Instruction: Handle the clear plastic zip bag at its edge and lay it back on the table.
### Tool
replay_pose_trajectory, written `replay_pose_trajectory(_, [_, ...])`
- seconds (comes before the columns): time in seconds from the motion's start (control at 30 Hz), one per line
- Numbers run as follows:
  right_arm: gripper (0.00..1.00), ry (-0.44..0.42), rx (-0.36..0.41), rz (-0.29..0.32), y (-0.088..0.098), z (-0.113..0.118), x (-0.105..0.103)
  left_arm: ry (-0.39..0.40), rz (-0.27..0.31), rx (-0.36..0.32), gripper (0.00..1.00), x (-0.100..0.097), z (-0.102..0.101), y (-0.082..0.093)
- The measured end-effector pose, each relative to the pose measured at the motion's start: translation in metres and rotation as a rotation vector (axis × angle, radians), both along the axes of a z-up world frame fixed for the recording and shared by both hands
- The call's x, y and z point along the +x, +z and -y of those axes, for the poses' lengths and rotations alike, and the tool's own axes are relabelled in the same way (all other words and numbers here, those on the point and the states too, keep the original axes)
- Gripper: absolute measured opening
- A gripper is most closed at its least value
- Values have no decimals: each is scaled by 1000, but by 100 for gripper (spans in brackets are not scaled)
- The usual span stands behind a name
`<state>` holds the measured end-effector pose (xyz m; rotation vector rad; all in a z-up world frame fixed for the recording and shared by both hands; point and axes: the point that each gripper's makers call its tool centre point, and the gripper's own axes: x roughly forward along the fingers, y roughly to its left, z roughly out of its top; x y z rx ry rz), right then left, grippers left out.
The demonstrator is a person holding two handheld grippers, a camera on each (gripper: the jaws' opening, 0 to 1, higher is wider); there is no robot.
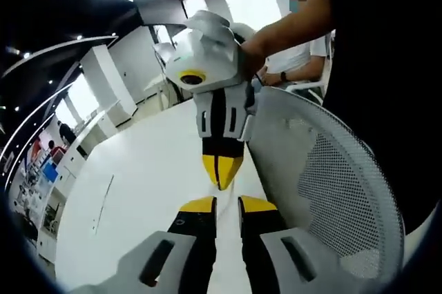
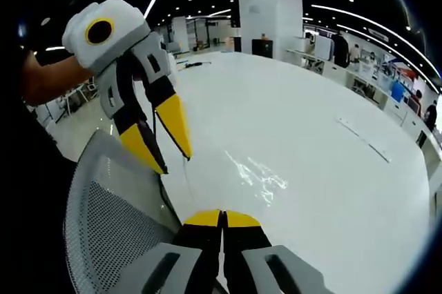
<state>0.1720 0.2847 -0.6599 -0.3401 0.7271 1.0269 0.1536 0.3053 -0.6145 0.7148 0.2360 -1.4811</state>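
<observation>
The clear plastic zip bag (image 2: pixel 257 174) shows as faint glints, lying flat on the white table (image 2: pixel 318 101) just ahead of my right gripper (image 2: pixel 222 215). That gripper's yellow-tipped jaws are pressed together, and I see nothing between them. In the left gripper view the right gripper (image 1: pixel 222 178) points down at the table (image 1: pixel 138 183), shut, with a person's hand on it. My left gripper (image 1: pixel 228 201) has a small gap between its jaws and holds nothing. Seen from the right gripper view, the left gripper (image 2: pixel 176 163) hangs over the table's near edge with its tips apart.
A white mesh chair back (image 1: pixel 331 170) stands against the table's near edge, also seen at lower left as the chair (image 2: pixel 103 218). A thin flat strip (image 2: pixel 362 139) lies far out on the table. Desks, pillars and people stand in the background.
</observation>
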Motion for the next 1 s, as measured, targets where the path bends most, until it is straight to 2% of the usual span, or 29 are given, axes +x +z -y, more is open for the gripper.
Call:
replay_pose_trajectory(0.07, [0, -1, -2, -1, 1, -1, 0, -13, 12, 35, 9, -2, 0, -8])
replay_pose_trajectory(0.27, [0, -9, -6, -2, 4, -2, 2, 8, 36, 38, 6, 2, 2, -14])
replay_pose_trajectory(0.37, [0, -12, -2, -6, 5, -4, 2, 15, 57, 70, 4, 4, 0, -23])
replay_pose_trajectory(0.77, [0, -73, 38, 8, 15, -4, 14, 47, 77, 84, 0, 7, -6, -30])
replay_pose_trajectory(1.0, [0, -143, 50, 52, 23, 0, 28, 66, 60, 88, 0, 7, -7, -32])
